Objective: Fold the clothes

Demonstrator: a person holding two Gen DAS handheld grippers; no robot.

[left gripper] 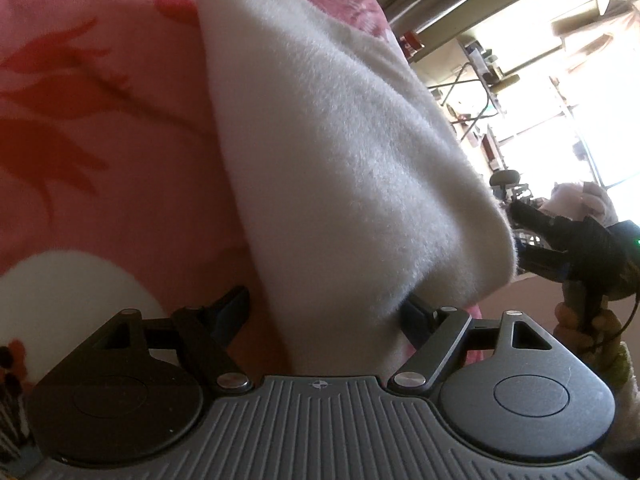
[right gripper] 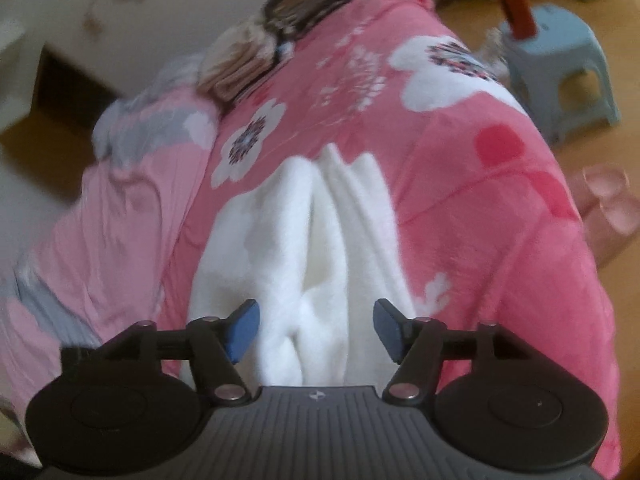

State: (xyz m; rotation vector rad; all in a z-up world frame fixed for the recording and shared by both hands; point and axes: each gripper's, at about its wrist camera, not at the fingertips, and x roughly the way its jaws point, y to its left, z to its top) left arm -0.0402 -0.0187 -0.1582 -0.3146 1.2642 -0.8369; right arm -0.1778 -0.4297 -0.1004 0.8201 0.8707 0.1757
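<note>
Because the white fleece garment (right gripper: 320,240) already lies bunched in folds on the pink flowered bed cover (right gripper: 480,200), both tongs stand released around it. The left tongs (left gripper: 324,312) straddle a raised fold without pinching; the right tongs (right gripper: 316,328) gape over the near edge, likely letting the fold settle.
</note>
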